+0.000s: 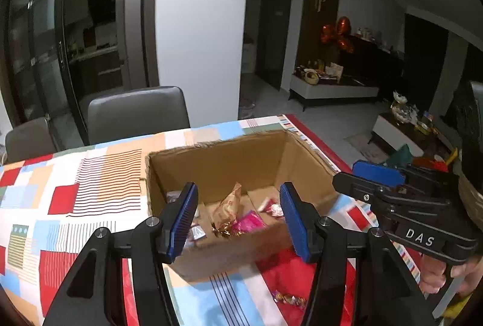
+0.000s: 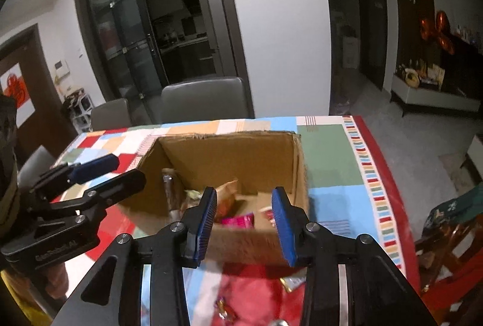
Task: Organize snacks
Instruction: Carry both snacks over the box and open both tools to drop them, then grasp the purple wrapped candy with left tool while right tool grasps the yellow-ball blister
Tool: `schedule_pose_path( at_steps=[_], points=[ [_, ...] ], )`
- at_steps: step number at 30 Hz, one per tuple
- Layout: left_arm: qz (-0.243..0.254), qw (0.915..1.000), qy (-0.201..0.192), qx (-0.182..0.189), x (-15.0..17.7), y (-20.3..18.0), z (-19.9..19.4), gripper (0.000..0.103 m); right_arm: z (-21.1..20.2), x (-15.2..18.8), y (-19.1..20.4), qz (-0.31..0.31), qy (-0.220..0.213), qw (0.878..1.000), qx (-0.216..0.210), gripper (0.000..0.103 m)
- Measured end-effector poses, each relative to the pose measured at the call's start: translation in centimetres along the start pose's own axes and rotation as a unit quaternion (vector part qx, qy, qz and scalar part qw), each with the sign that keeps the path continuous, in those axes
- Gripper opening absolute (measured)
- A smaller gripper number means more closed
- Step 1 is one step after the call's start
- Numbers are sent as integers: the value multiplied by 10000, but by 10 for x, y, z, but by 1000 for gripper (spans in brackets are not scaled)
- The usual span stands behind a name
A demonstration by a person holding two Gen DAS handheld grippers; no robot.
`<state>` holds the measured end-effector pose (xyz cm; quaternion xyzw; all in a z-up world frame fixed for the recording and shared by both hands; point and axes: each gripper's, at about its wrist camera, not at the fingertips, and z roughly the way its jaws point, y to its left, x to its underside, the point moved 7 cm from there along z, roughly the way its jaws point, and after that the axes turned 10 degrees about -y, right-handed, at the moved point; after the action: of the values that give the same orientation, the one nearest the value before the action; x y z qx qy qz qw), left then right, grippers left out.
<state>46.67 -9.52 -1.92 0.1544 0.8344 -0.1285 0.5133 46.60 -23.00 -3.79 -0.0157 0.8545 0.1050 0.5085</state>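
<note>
Now snacks (image 1: 246,222) inside cardboard box (image 1: 217,158)

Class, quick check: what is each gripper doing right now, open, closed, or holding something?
Left gripper: open, nothing between its pads.
Right gripper: open, also holding nothing.

Home dining room: clothed table (image 1: 90,190), chairs (image 1: 135,111), sideboard (image 1: 332,90).

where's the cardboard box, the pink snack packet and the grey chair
cardboard box (image 1: 217,158), left wrist view, inner back wall
pink snack packet (image 1: 250,222), left wrist view, wrapper middle
grey chair (image 2: 205,98), right wrist view, backrest
</note>
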Motion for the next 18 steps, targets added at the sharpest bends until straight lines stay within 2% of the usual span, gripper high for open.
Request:
schedule_pose_path(
  at_steps=[7, 18],
  points=[
    [192, 9997, -77, 148, 16, -31, -27, 55, -37, 21, -5, 5, -40, 10000, -83, 39],
    [342, 9981, 420, 303, 68, -59, -31, 55, -52, 73, -21, 129, 327, 9994, -45, 39]
  ],
)
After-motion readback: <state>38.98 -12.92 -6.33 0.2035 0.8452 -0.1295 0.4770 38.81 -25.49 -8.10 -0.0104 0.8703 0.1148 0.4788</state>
